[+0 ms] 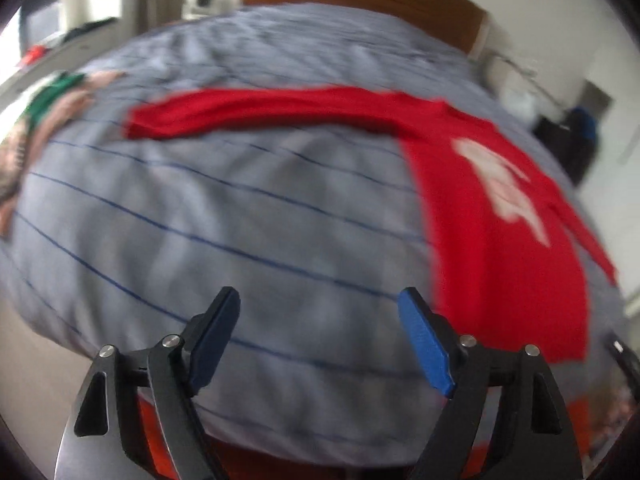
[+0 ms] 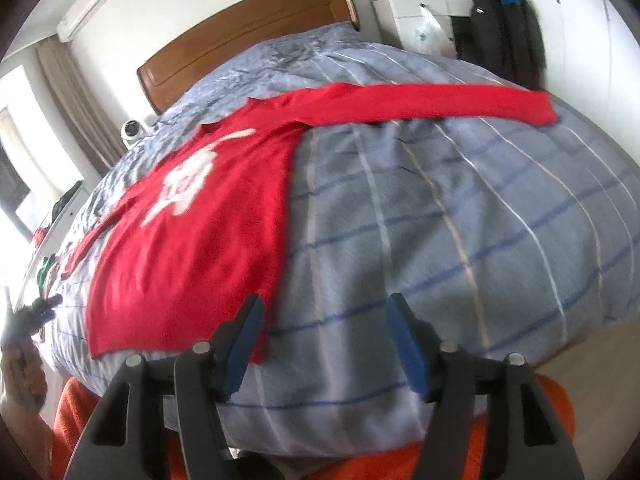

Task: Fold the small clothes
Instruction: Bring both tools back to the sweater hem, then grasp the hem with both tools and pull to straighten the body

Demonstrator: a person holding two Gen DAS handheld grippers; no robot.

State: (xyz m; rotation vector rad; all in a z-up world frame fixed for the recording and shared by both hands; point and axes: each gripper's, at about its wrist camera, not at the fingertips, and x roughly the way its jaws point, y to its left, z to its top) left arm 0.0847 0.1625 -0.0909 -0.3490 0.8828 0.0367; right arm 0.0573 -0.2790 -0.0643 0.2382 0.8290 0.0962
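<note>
A red long-sleeved shirt (image 1: 500, 232) with a white print lies flat on the blue-grey checked duvet (image 1: 240, 220). In the left wrist view one sleeve (image 1: 248, 114) stretches out to the left. My left gripper (image 1: 319, 294) is open over bare duvet, just left of the shirt's lower hem, with nothing between its fingers. In the right wrist view the shirt (image 2: 192, 248) fills the left half and its other sleeve (image 2: 440, 100) reaches right. My right gripper (image 2: 324, 300) is open at the shirt's lower right corner; its left finger (image 2: 244, 336) overlaps the hem edge. The view is blurred.
A wooden headboard (image 2: 248, 36) stands at the far end of the bed. A pile of other clothes (image 1: 44, 120) lies at the bed's left edge. A white cabinet (image 2: 424, 16) and a dark hanging bag (image 2: 508, 28) stand beyond the bed. A hand (image 2: 20, 376) shows at far left.
</note>
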